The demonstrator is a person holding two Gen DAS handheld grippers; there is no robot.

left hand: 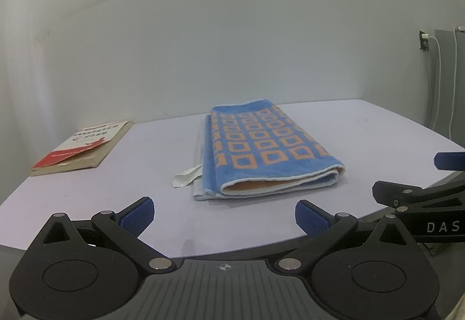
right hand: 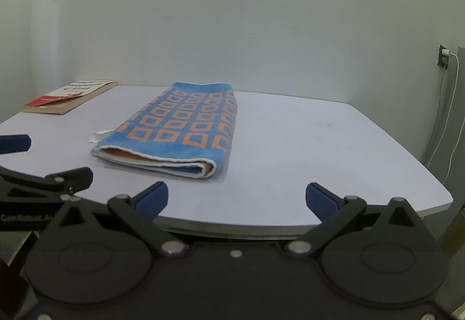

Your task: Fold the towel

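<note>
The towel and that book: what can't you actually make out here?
- Towel: its underside and inner layers, hidden by its own folds, both views.
- White tag: print too small, left view.
- Book: cover title blurred, both views.
- Table: near edge hidden behind the grippers.

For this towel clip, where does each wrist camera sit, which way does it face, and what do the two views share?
Left wrist: on the left gripper, at the table's near edge, facing the folded towel; its own open fingers show, the right gripper at the right border.
Right wrist: on the right gripper, further right, facing across the table; open fingers show, the left gripper at the left border.
Shared: towel, book, wall socket.
</note>
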